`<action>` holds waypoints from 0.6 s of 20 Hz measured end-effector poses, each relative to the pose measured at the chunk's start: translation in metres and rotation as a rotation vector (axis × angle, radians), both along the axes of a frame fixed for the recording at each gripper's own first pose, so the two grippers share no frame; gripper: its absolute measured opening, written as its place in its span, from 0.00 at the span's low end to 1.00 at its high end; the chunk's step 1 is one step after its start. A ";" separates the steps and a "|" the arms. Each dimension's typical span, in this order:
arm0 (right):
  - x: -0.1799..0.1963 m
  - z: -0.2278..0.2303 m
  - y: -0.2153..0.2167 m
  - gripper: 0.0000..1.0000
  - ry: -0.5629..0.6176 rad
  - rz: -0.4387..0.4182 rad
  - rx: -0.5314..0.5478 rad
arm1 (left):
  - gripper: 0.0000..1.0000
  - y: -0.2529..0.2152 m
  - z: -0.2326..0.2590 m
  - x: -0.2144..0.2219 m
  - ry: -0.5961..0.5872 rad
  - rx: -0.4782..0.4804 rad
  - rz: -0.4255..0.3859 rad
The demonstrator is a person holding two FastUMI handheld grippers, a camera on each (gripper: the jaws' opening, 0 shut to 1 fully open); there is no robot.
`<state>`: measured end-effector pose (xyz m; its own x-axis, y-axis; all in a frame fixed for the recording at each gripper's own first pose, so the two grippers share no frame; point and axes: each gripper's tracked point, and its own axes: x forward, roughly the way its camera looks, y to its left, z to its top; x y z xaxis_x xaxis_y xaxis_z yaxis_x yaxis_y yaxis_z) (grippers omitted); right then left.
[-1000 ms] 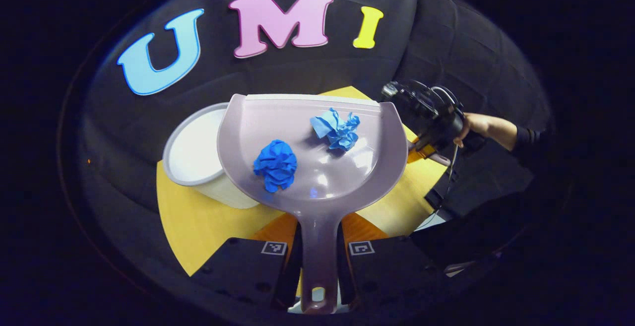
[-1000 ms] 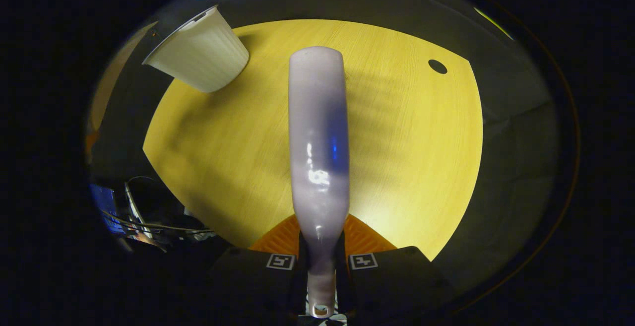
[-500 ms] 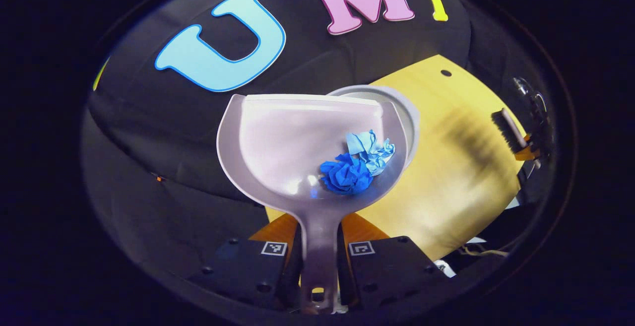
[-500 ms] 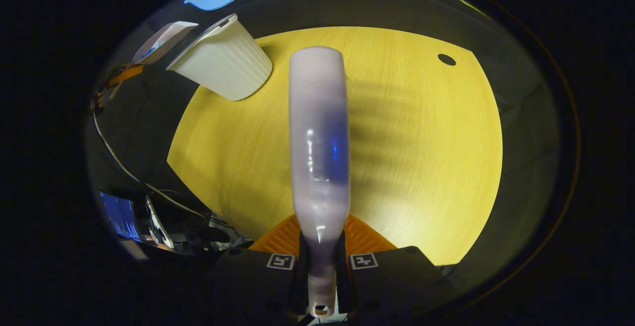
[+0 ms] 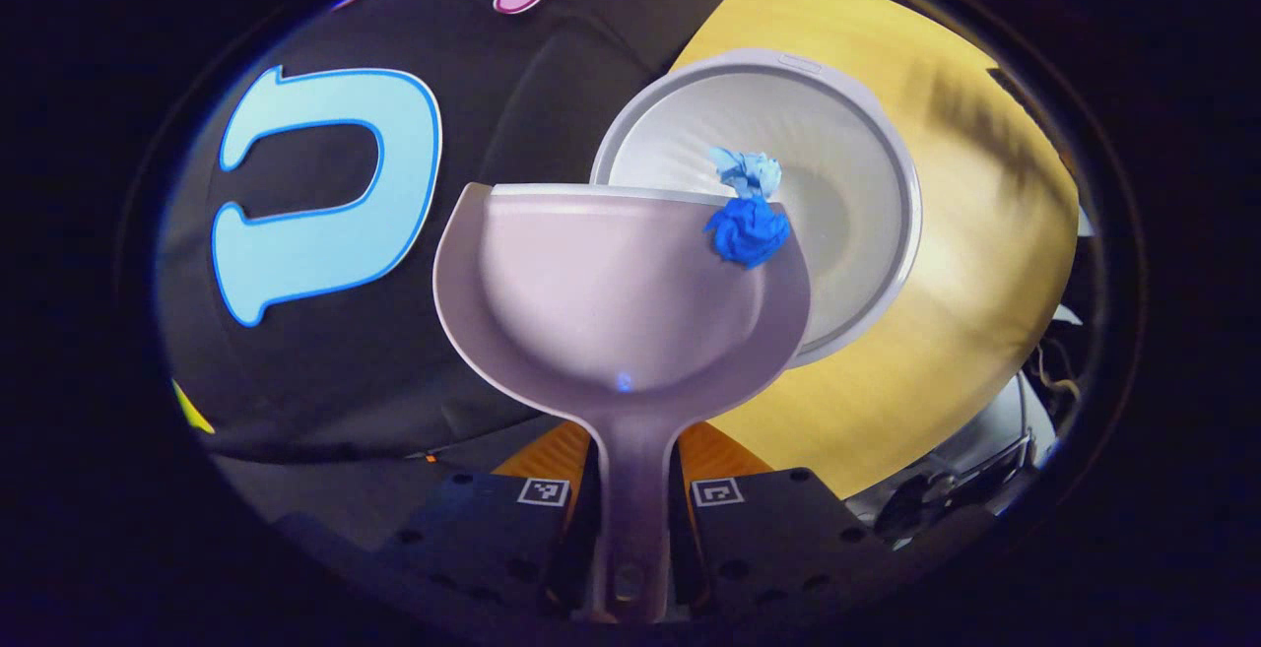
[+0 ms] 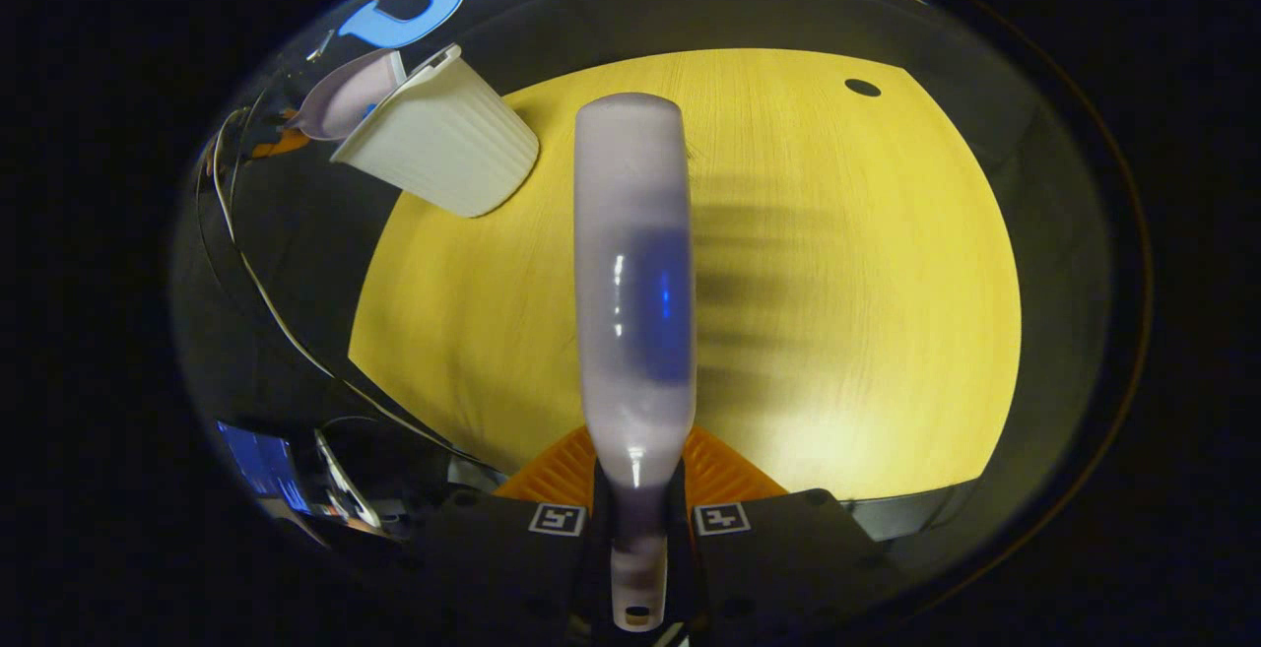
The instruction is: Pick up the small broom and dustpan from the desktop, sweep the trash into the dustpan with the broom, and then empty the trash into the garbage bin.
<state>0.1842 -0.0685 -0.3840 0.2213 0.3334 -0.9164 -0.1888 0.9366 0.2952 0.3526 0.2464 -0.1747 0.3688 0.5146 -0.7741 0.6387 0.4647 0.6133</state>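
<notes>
Paper wads (image 5: 747,224) at dustpan (image 5: 611,302) lip, over bin (image 5: 847,184).

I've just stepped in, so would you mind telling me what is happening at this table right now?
A person is clearing up with a gripper in each hand. The left gripper is shut on the handle of the dustpan, tipped over the open white garbage bin. Two blue paper wads sit at the pan's front lip, about to drop in. The right gripper is shut on the small broom, held above the yellow desktop, off to the side of the bin.
</notes>
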 end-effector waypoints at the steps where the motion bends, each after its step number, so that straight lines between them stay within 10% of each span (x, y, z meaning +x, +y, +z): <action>1: -0.001 -0.003 0.001 0.26 0.002 -0.004 0.003 | 0.28 -0.001 0.000 0.000 0.001 0.026 -0.015; 12: 0.012 0.007 -0.024 0.25 -0.002 0.023 -0.035 | 0.29 0.003 -0.006 -0.007 -0.270 -0.251 0.102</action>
<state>0.1958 -0.0929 -0.3770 0.2155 0.3064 -0.9272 -0.2113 0.9416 0.2620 0.3458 0.2492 -0.1804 0.5337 0.3659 -0.7625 0.4123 0.6746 0.6123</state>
